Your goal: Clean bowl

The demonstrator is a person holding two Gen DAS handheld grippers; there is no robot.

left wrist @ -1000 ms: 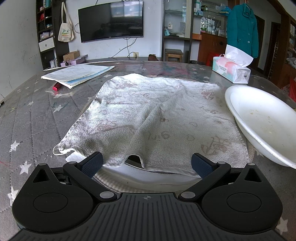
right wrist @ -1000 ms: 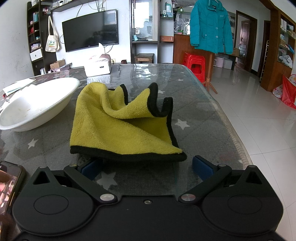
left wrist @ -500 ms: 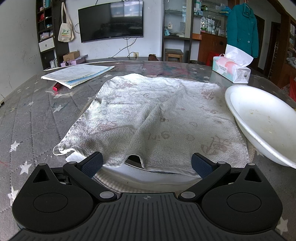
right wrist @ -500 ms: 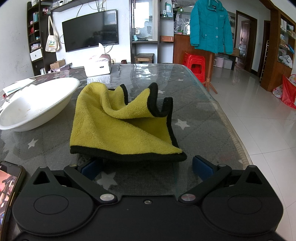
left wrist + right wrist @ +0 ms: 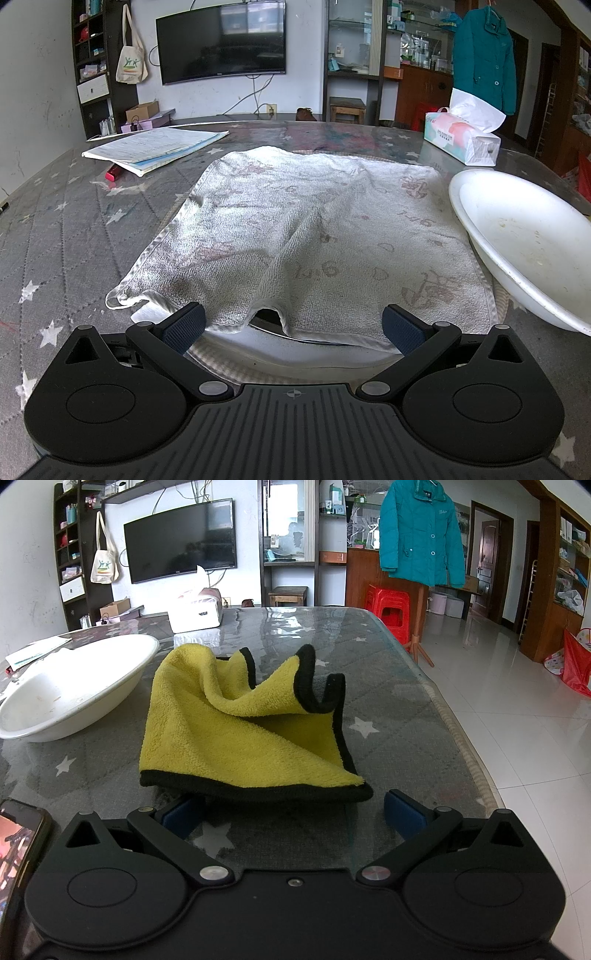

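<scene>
A wide white bowl (image 5: 524, 240) with specks of dirt inside sits on the table at the right of the left wrist view; it also shows at the left of the right wrist view (image 5: 70, 690). A crumpled yellow cloth with black trim (image 5: 243, 731) lies just right of the bowl. My right gripper (image 5: 291, 812) is open and empty, its fingers at the cloth's near edge. My left gripper (image 5: 291, 326) is open and empty at the near edge of a white towel (image 5: 314, 229) spread flat over a round mat.
A tissue pack (image 5: 461, 140) stands behind the bowl. Papers (image 5: 155, 147) and a red object (image 5: 113, 171) lie at the far left. A phone (image 5: 18, 845) lies by my right gripper. The table's right edge (image 5: 461, 738) drops to a tiled floor.
</scene>
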